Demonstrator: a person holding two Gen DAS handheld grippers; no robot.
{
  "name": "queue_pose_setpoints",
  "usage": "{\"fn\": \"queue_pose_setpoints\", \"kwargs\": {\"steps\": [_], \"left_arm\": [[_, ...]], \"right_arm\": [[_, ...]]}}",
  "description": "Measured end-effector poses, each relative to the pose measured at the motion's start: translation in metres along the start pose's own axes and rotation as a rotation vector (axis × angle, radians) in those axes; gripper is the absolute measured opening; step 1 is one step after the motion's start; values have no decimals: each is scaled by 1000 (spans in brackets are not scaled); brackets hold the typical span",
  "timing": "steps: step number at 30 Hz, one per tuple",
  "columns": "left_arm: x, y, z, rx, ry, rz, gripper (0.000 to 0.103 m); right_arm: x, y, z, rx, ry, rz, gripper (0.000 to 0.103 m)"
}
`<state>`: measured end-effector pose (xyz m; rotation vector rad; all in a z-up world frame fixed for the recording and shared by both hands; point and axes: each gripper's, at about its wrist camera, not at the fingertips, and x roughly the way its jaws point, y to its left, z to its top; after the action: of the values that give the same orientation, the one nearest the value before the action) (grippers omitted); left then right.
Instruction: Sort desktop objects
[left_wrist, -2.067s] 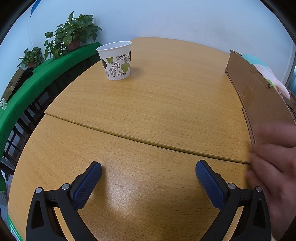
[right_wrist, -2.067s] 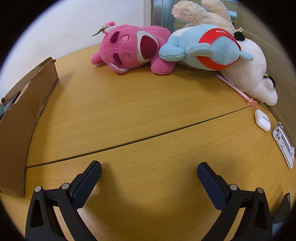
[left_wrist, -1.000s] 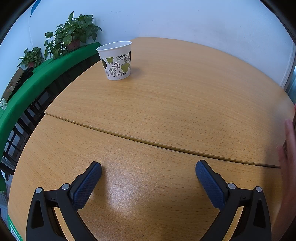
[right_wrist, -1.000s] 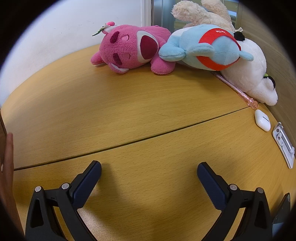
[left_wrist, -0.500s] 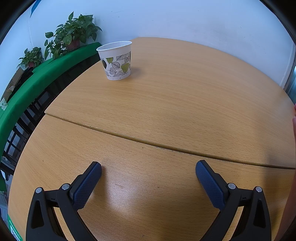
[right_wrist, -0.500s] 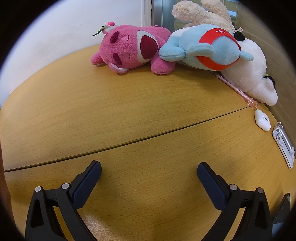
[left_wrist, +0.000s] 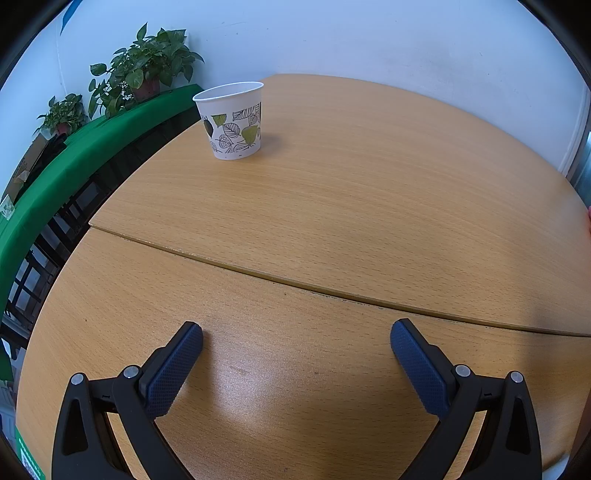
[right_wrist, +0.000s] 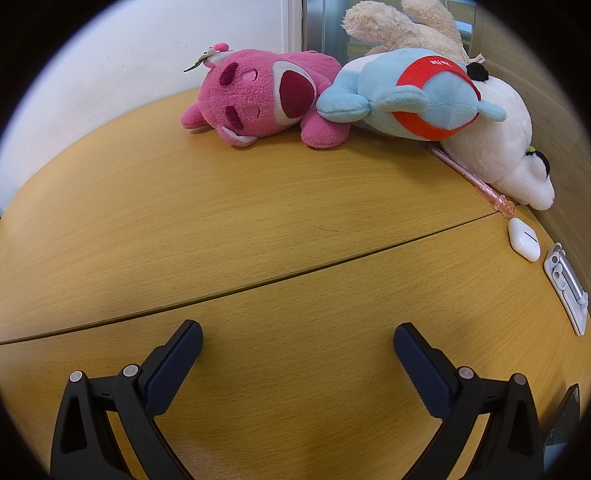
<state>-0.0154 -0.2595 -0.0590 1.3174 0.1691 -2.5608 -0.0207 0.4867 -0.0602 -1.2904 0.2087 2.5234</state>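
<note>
A white paper cup with green leaf print (left_wrist: 232, 120) stands upright at the far left of the wooden table (left_wrist: 351, 206). My left gripper (left_wrist: 295, 354) is open and empty, low over the near table. In the right wrist view, a pink plush (right_wrist: 266, 99), a blue and red plush (right_wrist: 413, 96) and a white plush (right_wrist: 506, 147) lie at the far edge. A pink pen (right_wrist: 472, 177), a white earbud case (right_wrist: 523, 240) and a silver clip (right_wrist: 567, 288) lie at the right. My right gripper (right_wrist: 297, 354) is open and empty.
Potted plants (left_wrist: 144, 74) stand on a green ledge (left_wrist: 74, 147) past the table's left edge. A white wall backs the table. A dark flat object (right_wrist: 563, 417) lies at the near right corner. A seam (right_wrist: 258, 284) crosses the tabletop.
The cardboard box and the person's hand that stood between the two views have gone out of sight. Both grippers have stayed still and open.
</note>
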Motion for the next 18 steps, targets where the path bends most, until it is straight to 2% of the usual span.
{"fn": "queue_pose_setpoints", "kwargs": {"steps": [18], "left_arm": [[1, 0, -1, -1, 0, 0, 103]], "right_arm": [[1, -1, 2, -1, 2, 1, 103]]}}
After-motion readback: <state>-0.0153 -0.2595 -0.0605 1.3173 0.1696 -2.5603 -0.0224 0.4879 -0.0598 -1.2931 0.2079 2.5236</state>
